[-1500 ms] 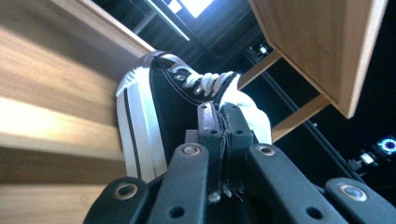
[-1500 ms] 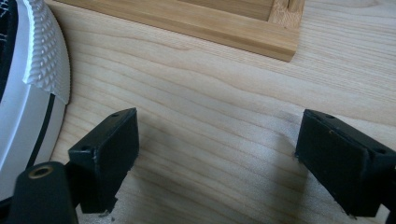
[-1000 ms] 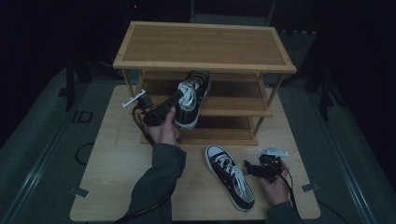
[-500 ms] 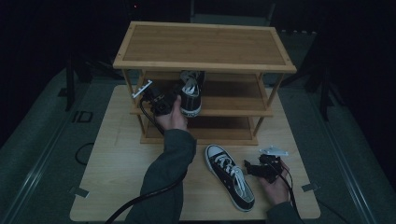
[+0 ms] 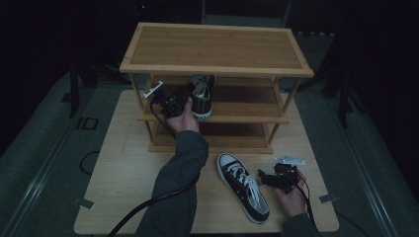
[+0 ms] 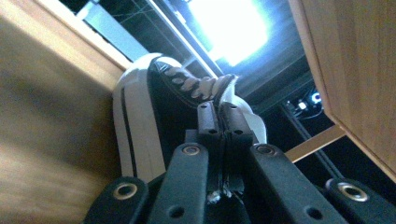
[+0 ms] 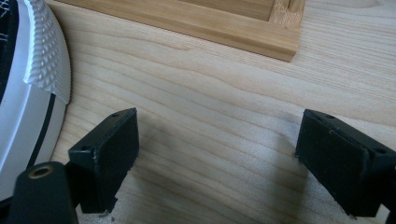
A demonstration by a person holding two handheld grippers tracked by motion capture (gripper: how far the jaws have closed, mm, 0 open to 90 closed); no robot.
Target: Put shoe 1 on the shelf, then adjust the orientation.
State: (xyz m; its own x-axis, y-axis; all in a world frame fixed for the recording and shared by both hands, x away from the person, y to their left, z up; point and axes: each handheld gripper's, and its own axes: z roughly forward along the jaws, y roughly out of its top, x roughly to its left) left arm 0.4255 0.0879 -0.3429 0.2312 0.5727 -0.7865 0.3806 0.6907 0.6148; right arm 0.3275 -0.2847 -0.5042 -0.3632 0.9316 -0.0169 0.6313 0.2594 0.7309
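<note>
Where the high view looks down on the wooden table (image 5: 123, 168), a three-tier wooden shoe rack (image 5: 217, 49) stands at the upper middle of the frame. At the left of centre, the left gripper (image 5: 190, 98) reaches in under the rack's top board at the middle shelf, and a black-and-white sneaker (image 5: 201, 96) sits at its tip, heel toward the camera and sole on that shelf. A grey sleeve (image 5: 173, 197) rises from the bottom edge to that hand. In the lower right, the right gripper (image 5: 264, 177) rests low over the table, just beside a second sneaker (image 5: 244, 186) that lies flat on the tabletop in front of the rack, toe toward the rack.

In the left gripper view, the two black jaws rise from the bottom centre, pressed together on the edge of the sneaker's (image 6: 159, 121) upper. The white toe cap and laces fill the middle of the frame. Wooden boards of the rack (image 6: 51, 107) run along the left side and the upper right corner, with a bright light at the top centre.

In the right gripper view, the jaws stand spread wide at the lower left and lower right, with bare table (image 7: 210, 121) between them. The second sneaker's (image 7: 32, 93) white rubber toe shows at the left edge, just beside the left jaw; I cannot tell whether they touch. The rack's (image 7: 196, 21) base rail crosses the top of the frame.
</note>
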